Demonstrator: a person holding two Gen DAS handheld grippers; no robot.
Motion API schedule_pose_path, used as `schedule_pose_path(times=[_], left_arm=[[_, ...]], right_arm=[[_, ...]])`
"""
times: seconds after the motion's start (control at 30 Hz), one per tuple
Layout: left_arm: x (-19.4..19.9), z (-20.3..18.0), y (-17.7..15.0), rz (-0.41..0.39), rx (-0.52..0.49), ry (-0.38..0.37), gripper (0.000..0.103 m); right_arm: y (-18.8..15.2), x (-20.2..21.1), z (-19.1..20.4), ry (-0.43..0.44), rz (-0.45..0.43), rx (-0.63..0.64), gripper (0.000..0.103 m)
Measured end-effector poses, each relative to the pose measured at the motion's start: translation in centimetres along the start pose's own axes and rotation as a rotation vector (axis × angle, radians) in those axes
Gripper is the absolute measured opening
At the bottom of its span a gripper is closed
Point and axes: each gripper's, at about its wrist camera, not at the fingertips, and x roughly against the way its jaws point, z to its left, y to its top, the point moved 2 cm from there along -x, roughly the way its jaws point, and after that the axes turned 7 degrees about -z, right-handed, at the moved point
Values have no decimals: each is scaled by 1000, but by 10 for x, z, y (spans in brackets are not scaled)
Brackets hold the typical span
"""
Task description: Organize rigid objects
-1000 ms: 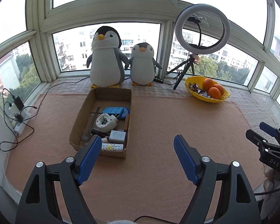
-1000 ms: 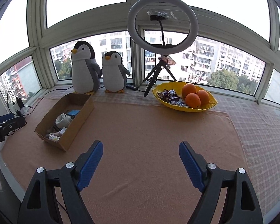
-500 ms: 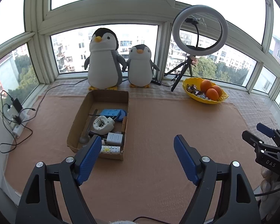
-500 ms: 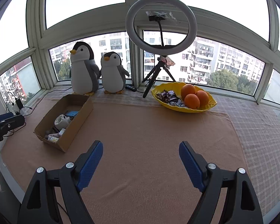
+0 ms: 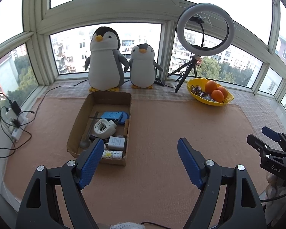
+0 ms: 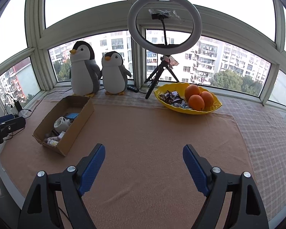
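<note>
While both grippers hover wide open and empty above an orange mat, the task looks nearly done or not yet begun. Ahead and left of the left gripper, a cardboard box holds the rigid objects: a white plug, a charger, a blue case. Nothing lies loose on the mat near the right gripper. Farther ahead sit two penguins, a ring light and a fruit bowl.
</note>
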Motion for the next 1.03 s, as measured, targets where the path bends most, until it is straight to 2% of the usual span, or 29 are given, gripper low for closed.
schedule_pose_path(times=[1.03], left_arm=[[-17,16,5,14,6,-11,80]], right_arm=[[1,-17,10,-16,30,3,80]])
